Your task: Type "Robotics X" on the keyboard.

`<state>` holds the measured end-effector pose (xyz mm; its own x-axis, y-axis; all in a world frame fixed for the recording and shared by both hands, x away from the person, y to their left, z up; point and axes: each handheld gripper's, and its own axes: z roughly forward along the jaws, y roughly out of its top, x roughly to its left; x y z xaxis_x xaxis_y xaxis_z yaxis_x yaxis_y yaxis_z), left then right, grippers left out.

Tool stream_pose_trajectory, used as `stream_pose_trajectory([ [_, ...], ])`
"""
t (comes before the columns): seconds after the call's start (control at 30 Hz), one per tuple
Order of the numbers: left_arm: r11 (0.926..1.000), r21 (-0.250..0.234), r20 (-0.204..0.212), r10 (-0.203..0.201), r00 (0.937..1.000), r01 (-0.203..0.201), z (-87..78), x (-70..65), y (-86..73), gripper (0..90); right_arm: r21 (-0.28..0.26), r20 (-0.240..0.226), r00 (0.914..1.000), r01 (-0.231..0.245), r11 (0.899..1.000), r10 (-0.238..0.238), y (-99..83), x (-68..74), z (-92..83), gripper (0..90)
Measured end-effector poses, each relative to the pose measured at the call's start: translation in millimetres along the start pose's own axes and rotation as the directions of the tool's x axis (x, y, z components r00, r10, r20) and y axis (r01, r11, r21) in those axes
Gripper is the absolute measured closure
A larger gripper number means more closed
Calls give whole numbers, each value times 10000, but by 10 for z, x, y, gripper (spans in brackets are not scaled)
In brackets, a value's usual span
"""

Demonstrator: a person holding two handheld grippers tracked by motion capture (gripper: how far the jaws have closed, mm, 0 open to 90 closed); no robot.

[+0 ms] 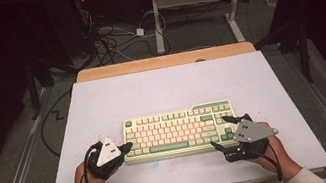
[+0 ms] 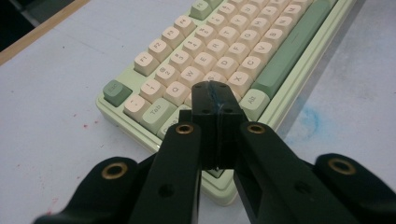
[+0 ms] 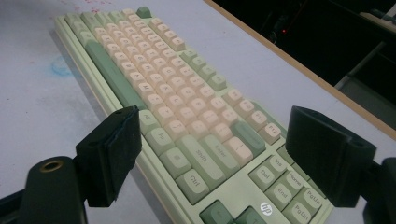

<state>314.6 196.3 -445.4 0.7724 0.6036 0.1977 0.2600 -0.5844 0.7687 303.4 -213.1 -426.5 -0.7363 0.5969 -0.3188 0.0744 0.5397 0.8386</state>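
A: Keyboard (image 1: 180,131) sits on the table (image 1: 160,89), near the front edge, between both hands.

B: Left gripper (image 2: 215,100) pressed tight together, empty, tips over the left-end keys. Right gripper (image 3: 229,149) spread wide, straddling the keyboard's right end, gripping nothing.

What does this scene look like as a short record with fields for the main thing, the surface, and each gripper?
main thing: keyboard, green and cream keys, flat on the table
surface: table, pale top with faint red and blue marks
left gripper: jaws shut with nothing between them, over the keyboard's left end
right gripper: jaws open, straddling the keyboard's right end, pads not touching it
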Motion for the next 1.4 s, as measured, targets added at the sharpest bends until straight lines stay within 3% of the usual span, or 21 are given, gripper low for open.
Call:
stream_pose_trajectory([
  [0.17,9999,57,219,-100,9997,99,60,22,68,877,3,59,10000,-2,10000,2,-1,-9,-9,192],
  [0.57,9989,459,747,81,9972,-116,346,25,267,878,74,19,10000,75,9999,-75,-10,7,3,193],
  [0.97,9956,907,849,143,9963,-221,561,48,338,878,167,37,10000,-9,9999,9,-43,2,-15,194],
  [1.4,9945,1033,825,57,9966,-142,593,73,332,877,145,-1,10000,77,9999,-77,-41,8,-15,194],
])
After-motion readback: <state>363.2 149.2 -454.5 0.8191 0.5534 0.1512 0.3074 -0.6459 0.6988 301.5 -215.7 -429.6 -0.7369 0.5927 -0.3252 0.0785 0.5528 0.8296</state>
